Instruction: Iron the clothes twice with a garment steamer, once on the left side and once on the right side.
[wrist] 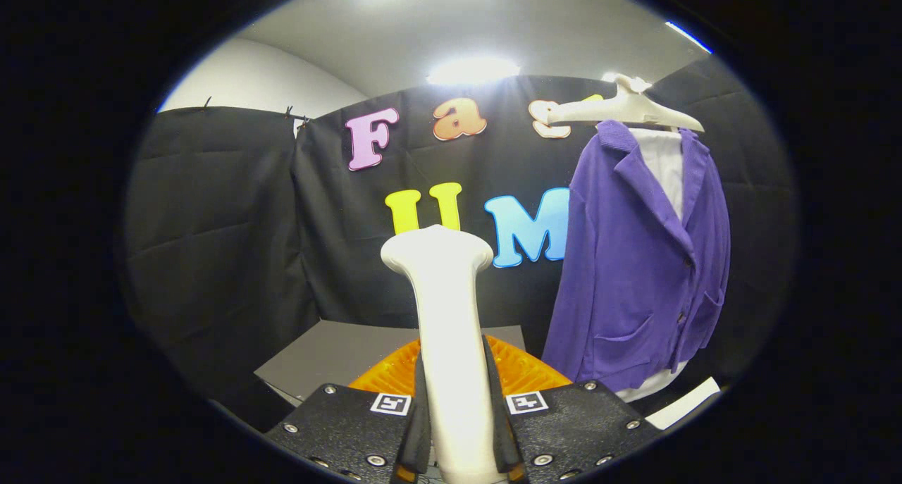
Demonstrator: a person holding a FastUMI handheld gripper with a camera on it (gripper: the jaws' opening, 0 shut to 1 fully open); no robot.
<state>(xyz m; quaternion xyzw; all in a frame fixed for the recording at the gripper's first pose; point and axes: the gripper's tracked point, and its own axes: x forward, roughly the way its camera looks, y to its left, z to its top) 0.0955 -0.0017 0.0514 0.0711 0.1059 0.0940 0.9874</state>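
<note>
A: What's nearest, right at the fingers?

B: The gripper [459, 427] is clamped on the garment steamer [447, 329]. Both fingers press against the sides of its pale handle, one on each flank, with the handle filling the gap between them.

A: How does the steamer sit?

B: Upright, rising straight out from between the fingers. Its handle widens into a rounded head at the top, well above the fingertips.

A: And just past the fingers?

B: An orange ridged surface [525, 371] shows on either side of the handle, directly ahead of the fingertips. I cannot tell what it is. Beyond it, and a little to the left of the fingers, lies a grey board [338, 354].

A: Where's the clothing?

B: Ahead and off to the right of the fingers. A purple jacket [634, 272] hangs there, worn over a white shirt [666, 163] that shows at the open collar and again below the hem. Both hang from a white hanger [624, 107] above. The steamer's head is well apart from the jacket, to its left, not touching the fabric.

A: Anything under the jacket?

B: A white strip [687, 403] beside the right finger's housing, below the hem. Unclear what it is.

A: Farthest back?

B: The black cloth wall [225, 223] of the booth, behind steamer and jacket alike, with a pale ceiling [451, 26] and a bright light [472, 70] above.
</note>
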